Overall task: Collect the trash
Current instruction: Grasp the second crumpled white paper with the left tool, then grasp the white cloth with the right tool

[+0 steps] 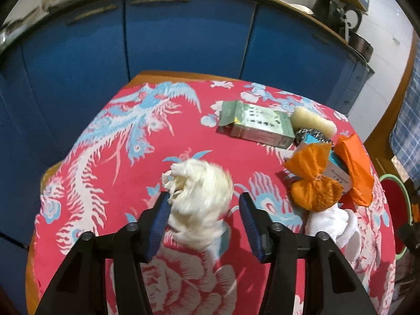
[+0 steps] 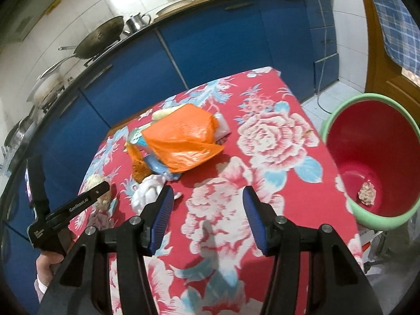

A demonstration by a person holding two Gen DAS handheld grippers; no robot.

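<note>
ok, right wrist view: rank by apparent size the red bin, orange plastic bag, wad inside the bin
1. red bin, though it sits nearer the lens than the bag, so this is image size only.
2. orange plastic bag.
3. wad inside the bin, clearly smallest.

Left wrist cam: close above bench [image 1: 110, 136], looks down and fwd along tool fingers at lower edge, toward blue cabinets [image 1: 183, 34] across top.
Right wrist cam: higher, farther back, same heading; red bin [image 2: 367, 155] at right edge.
Shared: orange bag [image 1: 354, 168] [image 2: 181, 139] — right of frame in left view, centre-left in right view; left tool [image 2: 102, 191] seen lower left.
</note>
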